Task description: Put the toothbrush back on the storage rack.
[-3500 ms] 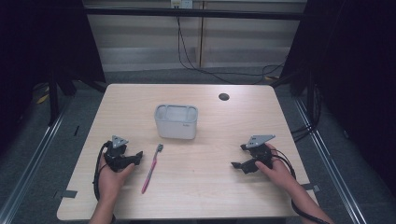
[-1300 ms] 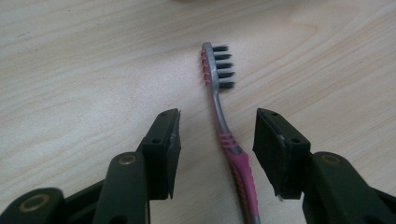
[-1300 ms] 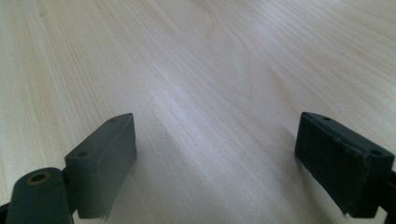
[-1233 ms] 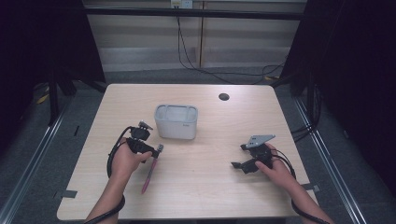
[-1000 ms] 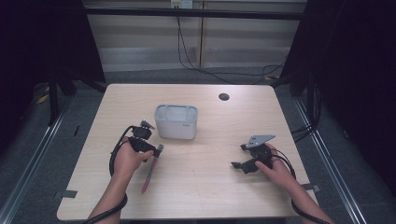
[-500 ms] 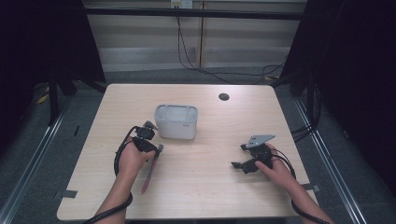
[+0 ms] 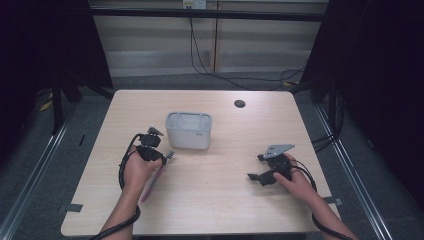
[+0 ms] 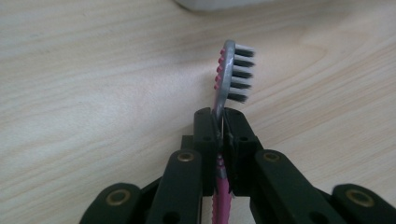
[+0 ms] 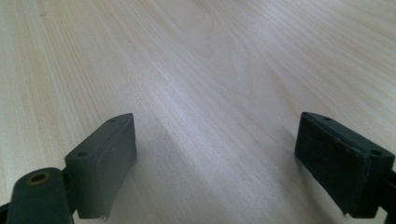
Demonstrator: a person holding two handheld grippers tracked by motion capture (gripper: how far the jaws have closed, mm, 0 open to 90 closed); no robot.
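The left gripper (image 8: 219,128), held in the person's left hand (image 7: 135,170), has just been closing its jaws and is now clamping something thin. The right gripper (image 9: 217,163) is resting with jaws spread wide.

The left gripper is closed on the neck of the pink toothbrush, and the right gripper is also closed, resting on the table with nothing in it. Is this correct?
Not quite. The right gripper is open: the right gripper view shows its jaws wide apart over bare table. The rest holds: the left gripper is shut on the pink toothbrush at its neck.
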